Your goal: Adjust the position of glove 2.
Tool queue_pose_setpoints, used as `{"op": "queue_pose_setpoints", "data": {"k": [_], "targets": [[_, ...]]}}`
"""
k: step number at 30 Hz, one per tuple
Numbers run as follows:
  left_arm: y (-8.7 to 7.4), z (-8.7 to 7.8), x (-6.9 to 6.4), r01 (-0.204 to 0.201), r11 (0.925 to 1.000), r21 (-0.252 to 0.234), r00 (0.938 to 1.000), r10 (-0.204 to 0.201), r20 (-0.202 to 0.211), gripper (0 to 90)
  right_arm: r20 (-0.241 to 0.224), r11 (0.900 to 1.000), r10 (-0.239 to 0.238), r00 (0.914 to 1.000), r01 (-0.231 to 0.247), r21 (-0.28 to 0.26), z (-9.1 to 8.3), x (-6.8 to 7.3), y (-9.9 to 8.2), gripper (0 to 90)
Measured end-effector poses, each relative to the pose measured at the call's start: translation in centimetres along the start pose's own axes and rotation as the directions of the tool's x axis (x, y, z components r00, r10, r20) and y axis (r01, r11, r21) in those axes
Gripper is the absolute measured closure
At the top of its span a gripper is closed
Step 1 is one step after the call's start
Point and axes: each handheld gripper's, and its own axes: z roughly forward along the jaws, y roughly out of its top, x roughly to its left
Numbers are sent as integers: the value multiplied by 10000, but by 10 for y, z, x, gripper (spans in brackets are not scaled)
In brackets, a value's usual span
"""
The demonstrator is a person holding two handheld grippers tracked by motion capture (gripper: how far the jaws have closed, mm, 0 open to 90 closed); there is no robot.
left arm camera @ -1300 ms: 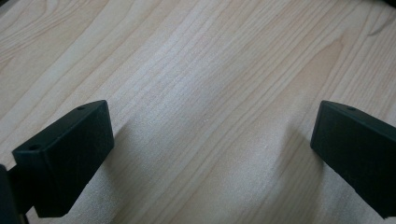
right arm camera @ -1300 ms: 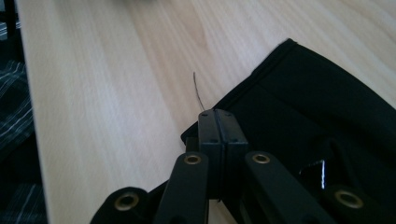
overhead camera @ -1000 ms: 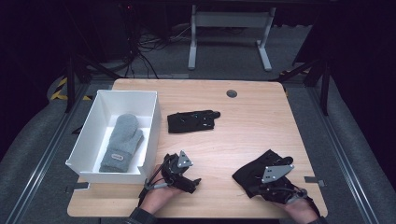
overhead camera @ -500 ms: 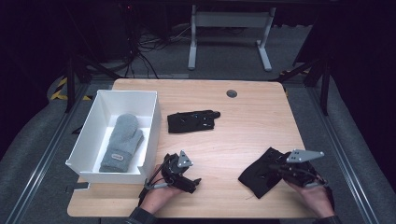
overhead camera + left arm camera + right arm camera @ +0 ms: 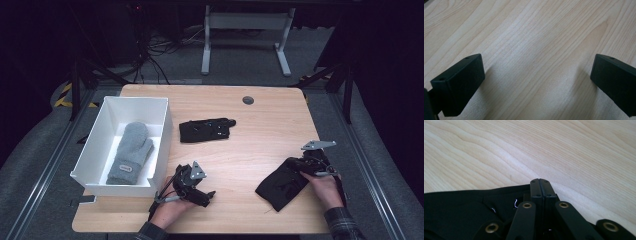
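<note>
A black glove [image 5: 281,186] lies crumpled near the table's front right. My right gripper [image 5: 299,165] is at the glove's upper right corner, jaws shut tight [image 5: 540,181]. The dark fabric [image 5: 461,207] lies under and to the left of the jaws; I cannot tell whether any of it is pinched. My left gripper [image 5: 207,196] rests at the front middle of the table, open, with bare wood between its fingers [image 5: 537,82]. A second black glove [image 5: 205,130] lies flat mid-table. A grey mitten [image 5: 131,152] lies inside the white box [image 5: 165,131].
The white box stands along the table's left side, just left of my left gripper. A small round grommet [image 5: 248,100] sits in the table [image 5: 270,135] near its far edge. Metal desk legs and cables stand on the floor beyond.
My right gripper has slid right and slightly away, from over the front glove to its upper right corner. The glove has stayed roughly where it was. The left gripper has not moved.
</note>
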Motion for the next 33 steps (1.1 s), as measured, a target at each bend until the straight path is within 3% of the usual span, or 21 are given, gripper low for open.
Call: {"op": "queue_pose_setpoints", "data": {"k": [3,7,11,22,26,30,33], "targets": [[0,0,0,4,10000,-2,10000,-4,2,0,-111,9999,-119,9999,118,-26,5,2,5,900],[0,0,0,17,10000,-19,10000,-17,6,0,-630,9979,-650,9959,646,-85,15,13,14,900],[0,0,0,-3,10000,-1,10000,3,12,0,-1235,9900,-1409,9823,1384,-285,28,31,25,900],[0,0,0,10,10000,-6,10000,-10,12,0,-1762,9698,-2440,9537,2401,-431,47,77,42,900],[0,0,0,6,10000,-1,10000,-6,10,0,-1773,9688,-2479,9524,2430,-493,46,77,42,894],[0,0,0,6,10000,14,10000,-6,12,0,-1619,9700,-2359,9582,2222,-983,37,73,42,735],[0,0,0,-16,10000,-1,10000,16,9,0,-1304,9735,-2046,9701,1878,-1305,25,65,38,610]]}}
